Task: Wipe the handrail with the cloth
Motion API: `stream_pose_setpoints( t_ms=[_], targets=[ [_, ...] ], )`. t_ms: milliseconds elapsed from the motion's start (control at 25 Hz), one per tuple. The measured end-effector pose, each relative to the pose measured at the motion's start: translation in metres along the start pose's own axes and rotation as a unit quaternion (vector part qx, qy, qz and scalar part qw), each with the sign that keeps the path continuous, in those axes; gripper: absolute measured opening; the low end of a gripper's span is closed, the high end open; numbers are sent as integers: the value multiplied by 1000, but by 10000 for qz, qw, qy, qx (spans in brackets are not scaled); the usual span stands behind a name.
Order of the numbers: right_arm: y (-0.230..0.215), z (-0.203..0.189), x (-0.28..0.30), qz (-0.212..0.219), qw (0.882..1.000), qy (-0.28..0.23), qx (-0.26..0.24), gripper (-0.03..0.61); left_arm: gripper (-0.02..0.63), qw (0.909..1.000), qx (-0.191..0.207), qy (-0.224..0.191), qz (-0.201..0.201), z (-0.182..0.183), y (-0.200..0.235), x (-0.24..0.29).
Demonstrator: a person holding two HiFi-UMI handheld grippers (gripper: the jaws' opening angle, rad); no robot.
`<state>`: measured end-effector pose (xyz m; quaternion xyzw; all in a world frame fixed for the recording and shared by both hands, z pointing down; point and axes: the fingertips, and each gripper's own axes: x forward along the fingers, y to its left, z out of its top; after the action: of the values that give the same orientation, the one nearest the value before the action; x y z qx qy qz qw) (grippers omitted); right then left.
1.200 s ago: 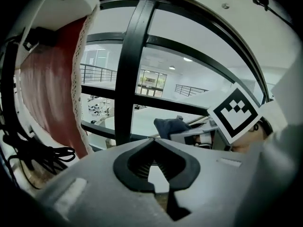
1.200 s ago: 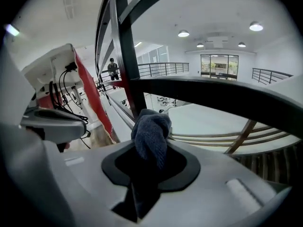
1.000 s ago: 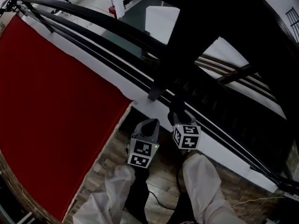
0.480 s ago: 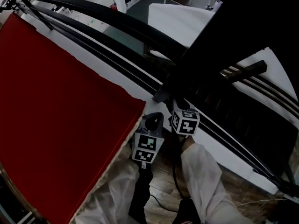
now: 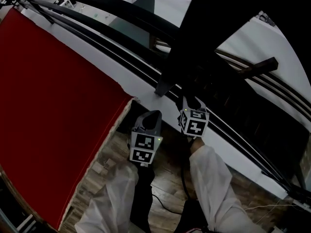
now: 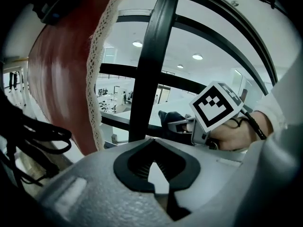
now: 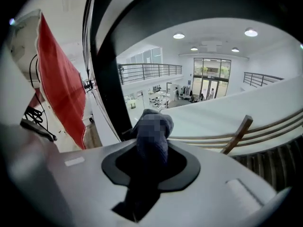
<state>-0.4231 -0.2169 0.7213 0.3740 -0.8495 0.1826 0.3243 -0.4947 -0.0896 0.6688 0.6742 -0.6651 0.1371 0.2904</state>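
The black handrail [image 5: 121, 11] curves from upper left to the right, and a black post [image 5: 164, 81] drops from it to the lower rails [image 5: 121, 57]. My right gripper [image 5: 188, 106] is shut on a dark blue-grey cloth [image 7: 151, 131], whose bunched end sticks out past the jaws close to the post [image 7: 108, 79]. The left gripper view shows that cloth [image 6: 170, 119] against the lower rail beside the post [image 6: 151, 65]. My left gripper [image 5: 149, 123] hangs just left of the right one, lower than the rails. Its jaws [image 6: 150, 143] are shut with nothing between them.
A large red banner [image 5: 53, 96] with a lace edge [image 6: 94, 79] hangs from the railing on the left. White-sleeved arms [image 5: 214, 183] reach in over a wooden floor [image 5: 109, 154]. Beyond the rails is an open hall far below [image 7: 203, 93]. A wooden strut [image 7: 236, 134] lies to the right.
My right gripper has risen a little with the cloth, closer to the foot of the post. The left gripper stayed beside it. The head view has swung slightly.
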Motion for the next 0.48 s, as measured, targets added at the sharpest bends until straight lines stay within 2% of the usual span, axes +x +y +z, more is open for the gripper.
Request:
stream_pose_setpoints(
  t_ms=[480],
  targets=[
    [-76,-40,-49,-351,9992,145,132,94,2,9992,104,284,-276,-23,-81,8]
  ],
)
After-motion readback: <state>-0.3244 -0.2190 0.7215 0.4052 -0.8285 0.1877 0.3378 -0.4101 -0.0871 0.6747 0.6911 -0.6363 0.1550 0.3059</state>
